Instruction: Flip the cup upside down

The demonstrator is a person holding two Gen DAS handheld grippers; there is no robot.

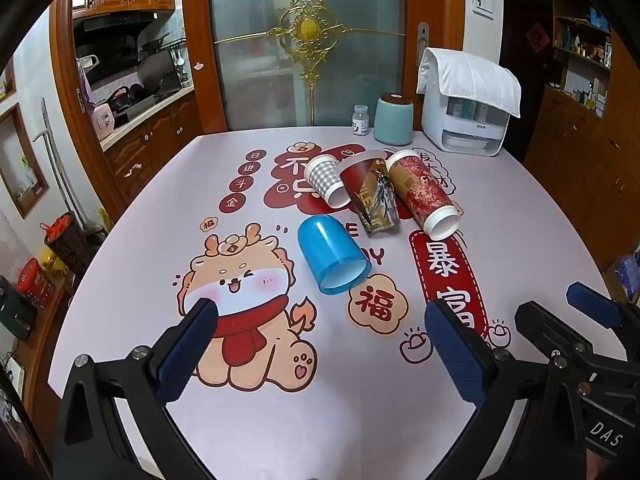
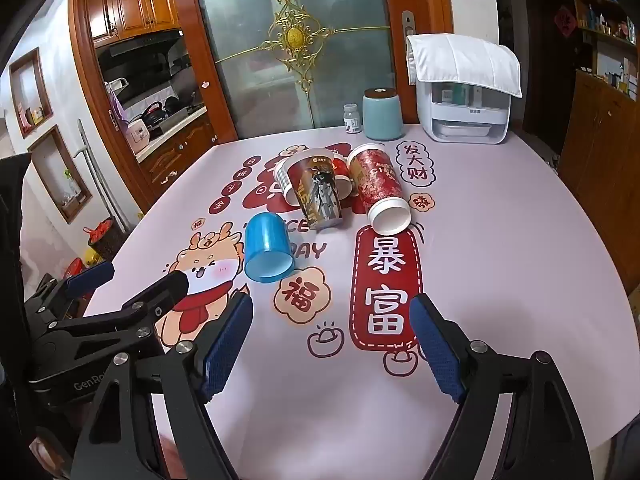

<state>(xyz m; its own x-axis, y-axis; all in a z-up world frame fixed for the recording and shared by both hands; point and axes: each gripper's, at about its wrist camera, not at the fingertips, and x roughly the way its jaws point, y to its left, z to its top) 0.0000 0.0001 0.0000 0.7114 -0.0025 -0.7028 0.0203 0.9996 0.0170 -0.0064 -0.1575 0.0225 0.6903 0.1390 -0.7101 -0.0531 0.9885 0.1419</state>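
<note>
Left gripper (image 1: 320, 344) hangs low over the near edge of the worktop (image 1: 540, 216), jaws spread wide with nothing between them, sitting above the cartoon dragon (image 1: 240, 304) printed on the pink cover. Ahead of it, a bit right of the dragon's head, the blue cup (image 1: 332, 256) lies on its side, open mouth turned toward the cameras and slightly right, well apart from both grippers.

Further back there's a cluster of three paper cups. The checked cup (image 1: 326, 180) is down on its side with its mouth facing the near side. The dark printed cup (image 1: 372, 196) leans against it (looks propped up and tilted rather than flat, but I can't tell exactly how it rests). Just beside that, the red patterned cup (image 1: 426, 196) is on its side too, white rim pointing near-right.

Along the far edge: a small white bottle (image 1: 360, 120), a teal canister (image 1: 394, 118) with a brown lid, then a white appliance (image 1: 466, 120) with a folded white cloth (image 1: 468, 76) draped over it.

Right gripper (image 2: 332, 336) hovers over the near right part of the worktop, above the red banner (image 2: 386, 292) with white characters, jaws also wide and holding nothing.
</note>
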